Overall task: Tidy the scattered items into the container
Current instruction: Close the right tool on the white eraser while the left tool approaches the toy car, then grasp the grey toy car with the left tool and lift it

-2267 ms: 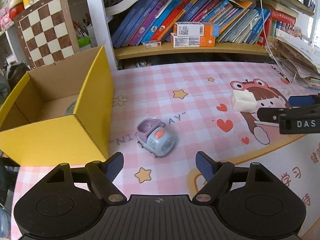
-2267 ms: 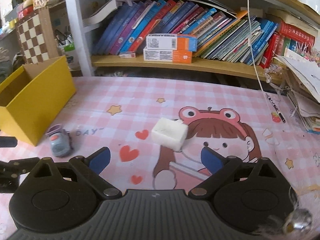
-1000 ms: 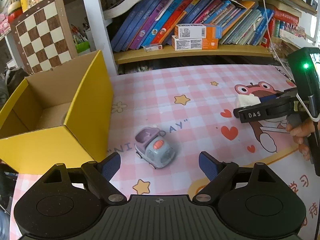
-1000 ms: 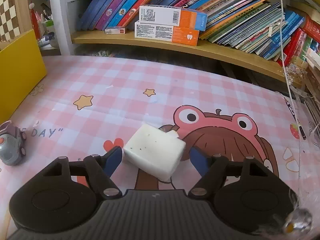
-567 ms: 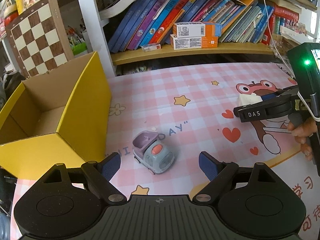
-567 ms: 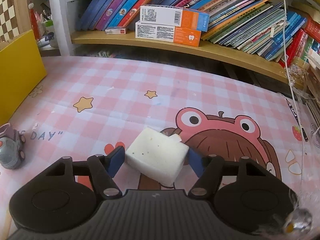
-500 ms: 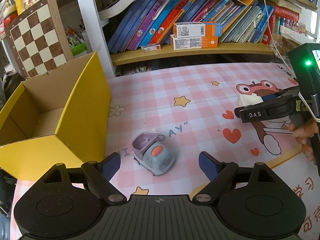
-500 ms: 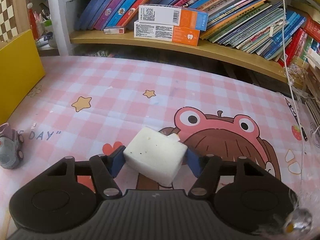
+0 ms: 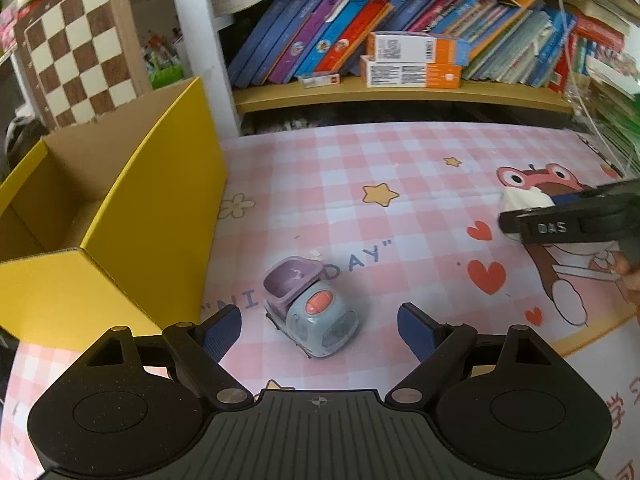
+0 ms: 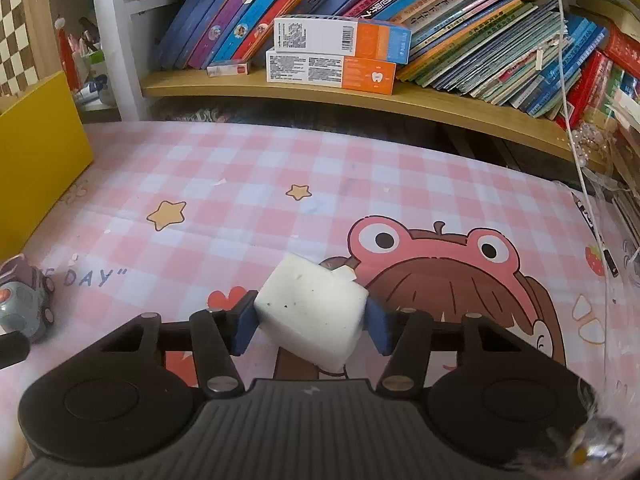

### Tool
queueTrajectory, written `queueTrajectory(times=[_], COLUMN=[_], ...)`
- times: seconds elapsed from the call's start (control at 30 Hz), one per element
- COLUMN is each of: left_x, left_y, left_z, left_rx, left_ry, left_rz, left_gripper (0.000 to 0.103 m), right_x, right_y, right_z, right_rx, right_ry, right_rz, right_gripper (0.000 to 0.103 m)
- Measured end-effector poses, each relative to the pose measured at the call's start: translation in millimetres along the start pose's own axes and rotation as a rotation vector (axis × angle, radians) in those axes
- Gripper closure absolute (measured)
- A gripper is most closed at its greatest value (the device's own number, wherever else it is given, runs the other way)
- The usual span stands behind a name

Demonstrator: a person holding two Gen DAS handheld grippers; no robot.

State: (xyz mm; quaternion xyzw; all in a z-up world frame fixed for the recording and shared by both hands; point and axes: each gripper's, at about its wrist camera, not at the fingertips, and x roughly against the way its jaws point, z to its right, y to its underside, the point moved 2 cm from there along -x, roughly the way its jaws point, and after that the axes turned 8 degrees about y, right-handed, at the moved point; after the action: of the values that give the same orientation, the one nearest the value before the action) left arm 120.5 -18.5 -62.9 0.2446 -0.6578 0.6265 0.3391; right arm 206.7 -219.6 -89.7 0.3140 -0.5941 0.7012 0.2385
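**Block pinched, car waiting**

Yellow box [image 9: 120, 208] stands open at mat's left edge. Toy car [image 9: 310, 312] on mat btwn spread left gripper [image 9: 320, 330] pads, untouched. Right gripper [image 10: 312, 322] jaws just closed in, pinching white block [image 10: 312, 308].

A white block [image 10: 314, 314], speckled with small dark and yellowish flecks, sits on the pink checked mat [image 10: 360, 184] over the printed frog-hat cartoon figure, turned at an angle so one corner points toward the near edge. A small toy car [image 9: 310, 312], grey-blue with a lilac seat and an orange-pink oval on its hood, stands on its wheels near the mat's near edge, just beside the printed "DAY" lettering. The yellow cardboard box [image 9: 160, 216] stands open-topped at the mat's left edge, its brown interior showing, close to the car.
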Motion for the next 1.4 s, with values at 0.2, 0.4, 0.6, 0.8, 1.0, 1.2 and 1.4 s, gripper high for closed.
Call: queueTrajectory(times=[0.2, 0.4, 0.6, 0.8, 1.0, 1.2, 1.4], left_x=[-11, -21, -26, -23, -14, 0, 22], left_y=[0, 2, 5, 6, 8, 6, 4], left_z=[-4, -5, -7, -8, -2, 4, 7], left_rx=[0.028, 0.017, 0.013, 0.005, -0.023, -0.047, -0.054], left_ry=[-0.026, -0.044, -0.024, -0.006, 0.028, 0.057, 0.097], left_rz=[0.004, -0.013, -0.030, -0.022, -0.012, 0.017, 0.058], left_gripper=[0.017, 0.031, 0.050, 0.056, 0.059, 0.059, 0.059], right_x=[2, 5, 8, 9, 13, 21, 35], right_y=[1, 3, 4, 6, 8, 10, 15], right_z=[2, 2, 4, 4, 4, 3, -2], right_rx=[-0.015, -0.024, -0.039, -0.042, -0.047, -0.048, -0.045], right_ry=[-0.004, -0.013, -0.016, -0.021, -0.023, -0.026, -0.030], right_rz=[0.006, 0.005, 0.005, -0.001, 0.000, 0.008, 0.020], right_gripper=[0.053, 0.054, 0.054, 0.054, 0.054, 0.055, 0.055])
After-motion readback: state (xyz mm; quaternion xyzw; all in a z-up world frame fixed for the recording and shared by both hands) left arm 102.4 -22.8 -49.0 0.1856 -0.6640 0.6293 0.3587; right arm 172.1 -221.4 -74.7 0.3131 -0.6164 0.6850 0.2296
